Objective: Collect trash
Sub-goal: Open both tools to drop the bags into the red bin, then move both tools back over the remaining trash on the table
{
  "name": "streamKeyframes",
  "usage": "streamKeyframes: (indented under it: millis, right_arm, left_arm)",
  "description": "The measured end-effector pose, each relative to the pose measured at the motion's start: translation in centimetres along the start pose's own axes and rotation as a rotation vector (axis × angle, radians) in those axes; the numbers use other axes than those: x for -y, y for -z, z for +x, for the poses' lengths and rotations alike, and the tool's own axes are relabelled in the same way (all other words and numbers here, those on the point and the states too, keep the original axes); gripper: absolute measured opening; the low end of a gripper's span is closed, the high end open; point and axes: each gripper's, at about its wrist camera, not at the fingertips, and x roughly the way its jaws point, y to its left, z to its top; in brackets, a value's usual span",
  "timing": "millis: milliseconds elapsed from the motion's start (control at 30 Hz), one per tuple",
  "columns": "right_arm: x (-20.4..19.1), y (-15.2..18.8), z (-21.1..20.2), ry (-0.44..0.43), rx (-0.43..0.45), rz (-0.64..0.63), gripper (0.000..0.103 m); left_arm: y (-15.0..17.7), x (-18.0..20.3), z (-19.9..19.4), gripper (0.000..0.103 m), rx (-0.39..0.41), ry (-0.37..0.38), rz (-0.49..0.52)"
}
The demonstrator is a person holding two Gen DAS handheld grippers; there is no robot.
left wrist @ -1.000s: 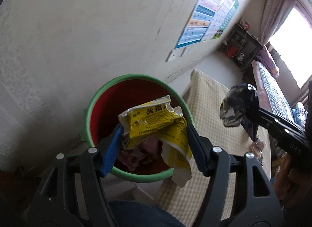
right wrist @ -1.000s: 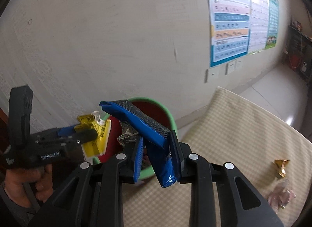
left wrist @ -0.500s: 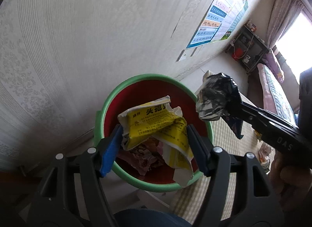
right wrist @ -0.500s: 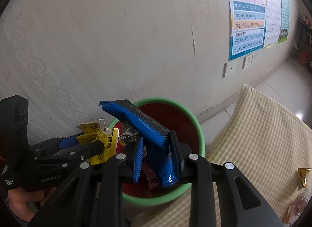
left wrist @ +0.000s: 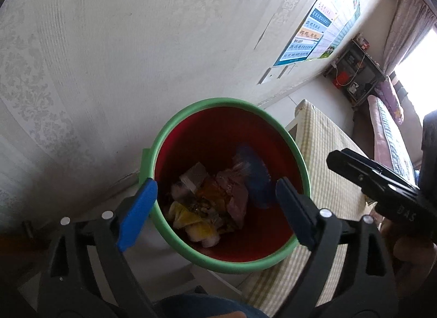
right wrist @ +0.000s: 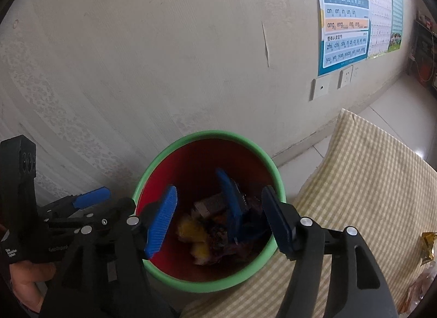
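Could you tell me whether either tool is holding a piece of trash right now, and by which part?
Neither. The left tool and right tool have just opened; the wrappers lie in the bin.

My bin (left wrist: 169, 137) is green outside, red inside; yellow wrapper (left wrist: 191, 221) and blue wrapper (left wrist: 258, 178) within. Beside it, beige-checked cloth (right wrist: 377, 170).

The wall poster (right wrist: 345, 21) above the sockets (right wrist: 321, 89) carries pinyin rows: "ai ei ui ao ou iu", "an en in un ün", "ang eng ing ong", then "zhi chi shi" and "yu ye yue". The right claw's (left wrist: 382, 181) black body reads "DAS".
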Motion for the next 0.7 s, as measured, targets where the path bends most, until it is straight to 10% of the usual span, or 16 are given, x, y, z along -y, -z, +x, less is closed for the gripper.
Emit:
streamKeyframes:
  millis: [700]
  right_arm:
    - [4.8, 4.6, -10.2, 0.106, 0.091, 0.057, 0.093]
  left_arm:
    - [2.8, 7.4, -3.2, 0.097, 0.043, -0.036, 0.132]
